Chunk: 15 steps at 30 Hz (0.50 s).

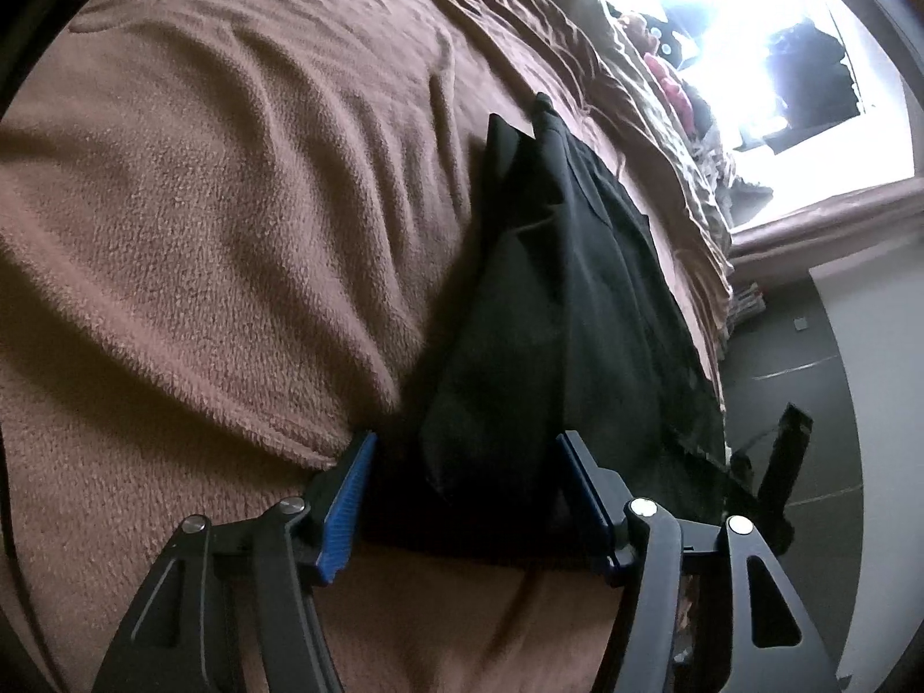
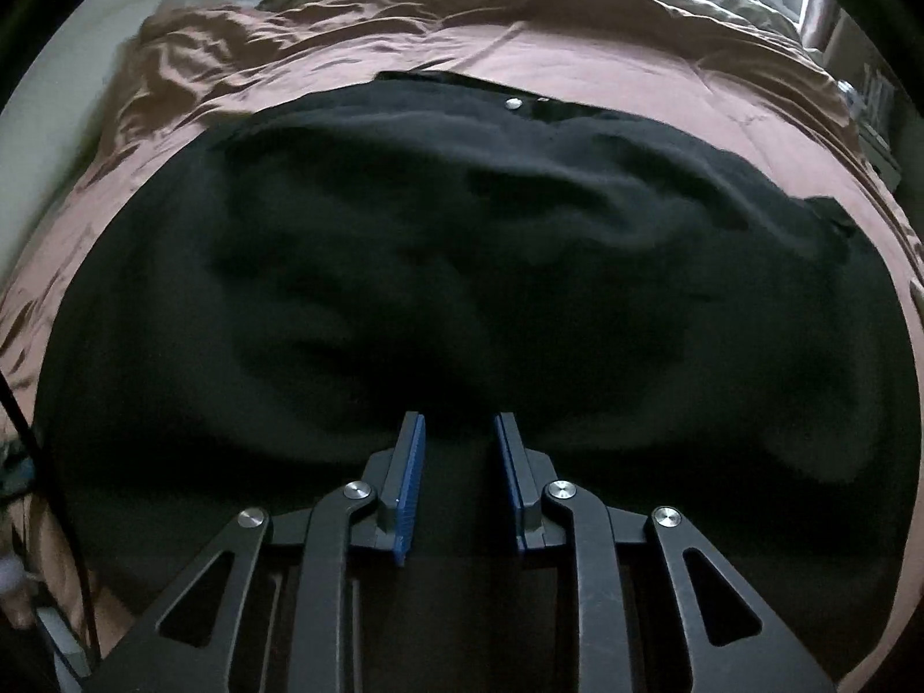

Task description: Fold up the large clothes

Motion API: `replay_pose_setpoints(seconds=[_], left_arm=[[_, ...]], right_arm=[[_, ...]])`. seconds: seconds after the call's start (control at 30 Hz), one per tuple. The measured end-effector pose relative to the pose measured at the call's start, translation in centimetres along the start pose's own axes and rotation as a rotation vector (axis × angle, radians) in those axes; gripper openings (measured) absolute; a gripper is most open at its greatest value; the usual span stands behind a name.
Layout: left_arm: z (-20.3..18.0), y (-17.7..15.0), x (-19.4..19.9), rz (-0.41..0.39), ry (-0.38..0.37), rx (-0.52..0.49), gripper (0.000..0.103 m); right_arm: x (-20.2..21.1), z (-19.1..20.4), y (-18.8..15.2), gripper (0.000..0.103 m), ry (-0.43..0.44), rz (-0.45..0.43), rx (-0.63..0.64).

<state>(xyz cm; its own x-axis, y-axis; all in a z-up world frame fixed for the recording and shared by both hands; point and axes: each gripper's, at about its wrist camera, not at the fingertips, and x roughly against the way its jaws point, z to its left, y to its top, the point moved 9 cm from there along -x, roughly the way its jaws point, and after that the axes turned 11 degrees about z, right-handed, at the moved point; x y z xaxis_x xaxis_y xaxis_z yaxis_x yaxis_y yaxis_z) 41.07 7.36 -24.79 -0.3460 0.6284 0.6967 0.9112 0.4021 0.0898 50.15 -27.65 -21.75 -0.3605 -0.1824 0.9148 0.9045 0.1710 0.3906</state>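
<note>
Left wrist: left tongs (image 1: 462,462) wide around black garment (image 1: 554,289); right tongs (image 2: 460,433) narrow, grip unclear.

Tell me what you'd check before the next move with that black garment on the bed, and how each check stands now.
1. Black garment lies on the brown blanket, not hanging off: ok in the right wrist view.
2. Left gripper has cloth between its open fingers: ok, pads not pressing yet.
3. Right gripper has a firm hold: cannot tell; jaws narrow, the dark cloth there is hard to read.
4. Garment smooth: not ok, wrinkled, with a raised fold in the left wrist view.
5. Button edge lies flat: ok.
</note>
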Motion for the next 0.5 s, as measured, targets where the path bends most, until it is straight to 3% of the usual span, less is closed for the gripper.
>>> replay_pose_setpoints(seconds=[0.17, 0.5], left_arm=[[-0.2, -0.2, -0.1, -0.002, -0.002, 0.025, 0.061], [-0.7, -0.3, -0.8, 0.036, -0.020, 0.026, 0.062]], right_arm=[[-1.7, -1.0, 3.7, 0.021, -0.001, 0.003, -0.061], [-4.9, -2.5, 10.6, 0.020, 0.089, 0.009, -0.148]])
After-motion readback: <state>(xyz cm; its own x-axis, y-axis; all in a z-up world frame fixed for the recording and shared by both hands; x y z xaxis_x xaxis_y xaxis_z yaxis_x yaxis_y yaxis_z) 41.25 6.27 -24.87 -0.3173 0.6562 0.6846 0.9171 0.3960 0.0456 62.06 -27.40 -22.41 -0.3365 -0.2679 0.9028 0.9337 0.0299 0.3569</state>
